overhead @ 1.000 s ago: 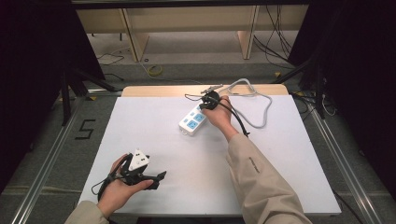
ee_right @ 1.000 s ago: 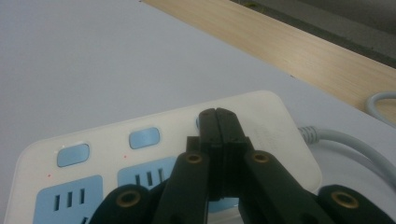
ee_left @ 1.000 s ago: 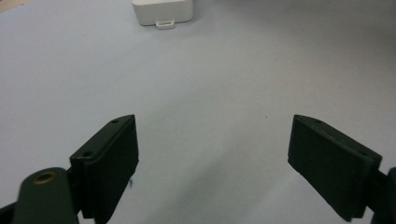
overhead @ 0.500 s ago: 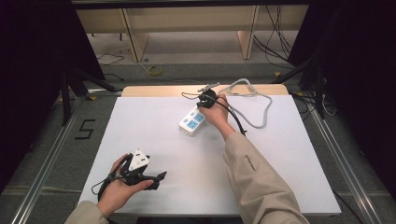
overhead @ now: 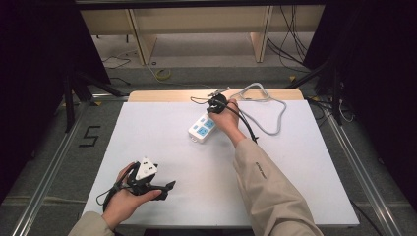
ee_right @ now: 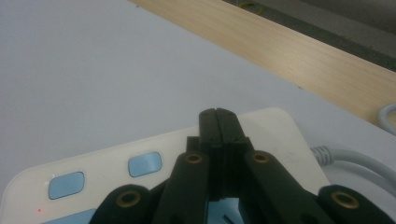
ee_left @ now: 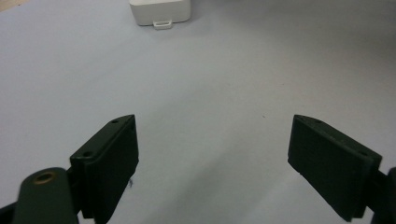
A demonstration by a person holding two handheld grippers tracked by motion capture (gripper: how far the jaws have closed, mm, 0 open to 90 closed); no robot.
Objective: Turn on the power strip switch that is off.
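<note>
Near the frame's bottom left, the left gripper [overhead: 156, 189] idles with jaws spread wide over bare table [overhead: 162, 147]. Farther up, centre frame, the right gripper [overhead: 215, 104], jaws pressed together, sits directly over the power strip [overhead: 201, 128], whose long axis runs diagonally toward upper right.

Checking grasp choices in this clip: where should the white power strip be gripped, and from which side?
Grip the power strip across its narrow width, near the middle of its long flat body, coming straight down from above. It lies flat on the white table, so its two long side walls are the faces the fingers can close on. Its grey cable leaves the far end; keep away from there. The right gripper is already above that far end, shut.
</note>
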